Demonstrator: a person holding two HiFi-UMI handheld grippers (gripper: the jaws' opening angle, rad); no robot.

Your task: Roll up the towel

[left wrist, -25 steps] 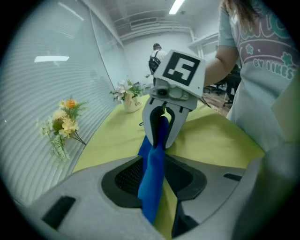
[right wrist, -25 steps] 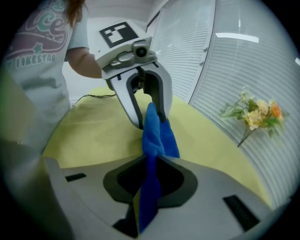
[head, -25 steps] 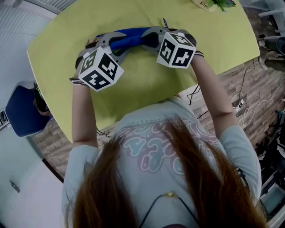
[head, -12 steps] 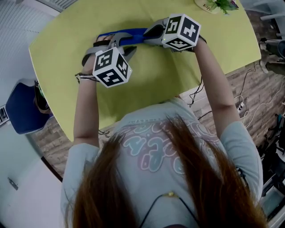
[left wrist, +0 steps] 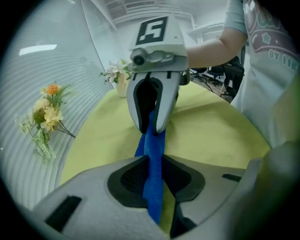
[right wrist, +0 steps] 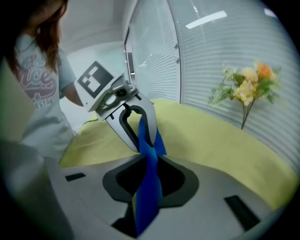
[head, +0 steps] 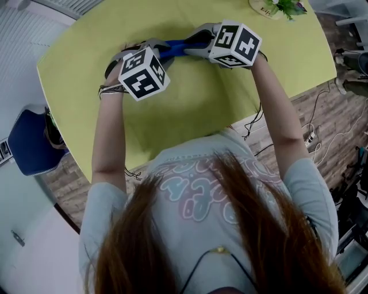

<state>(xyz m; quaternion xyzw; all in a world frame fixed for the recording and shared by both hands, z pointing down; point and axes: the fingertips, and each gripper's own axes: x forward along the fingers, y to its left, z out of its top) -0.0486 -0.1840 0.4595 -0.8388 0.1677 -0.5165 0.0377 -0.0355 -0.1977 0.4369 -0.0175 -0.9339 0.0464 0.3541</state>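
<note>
A blue towel (head: 172, 47) is stretched as a narrow twisted band between my two grippers, above the yellow-green table (head: 190, 115). My left gripper (head: 156, 49) has just been closing its jaws, and the towel (left wrist: 152, 154) runs between its pads, pinched there (left wrist: 152, 177). My right gripper (head: 192, 43) faces it from the right; its jaws have just been opening a little, with the towel (right wrist: 149, 161) still caught between its pads (right wrist: 147, 182). Each gripper view shows the other gripper clamped on the far end: the right one (left wrist: 152, 127) and the left one (right wrist: 140, 140).
A flower vase (head: 280, 6) stands at the table's far right edge, and loose flowers (left wrist: 47, 112) lie by the window blinds. A blue chair (head: 29, 143) sits left of the table. Cables (head: 322, 135) trail over the floor at right.
Both grippers have shifted farther across the table and closer together. The left marker cube has gone up in the picture, the right gripper has rolled, and less towel shows between them.
</note>
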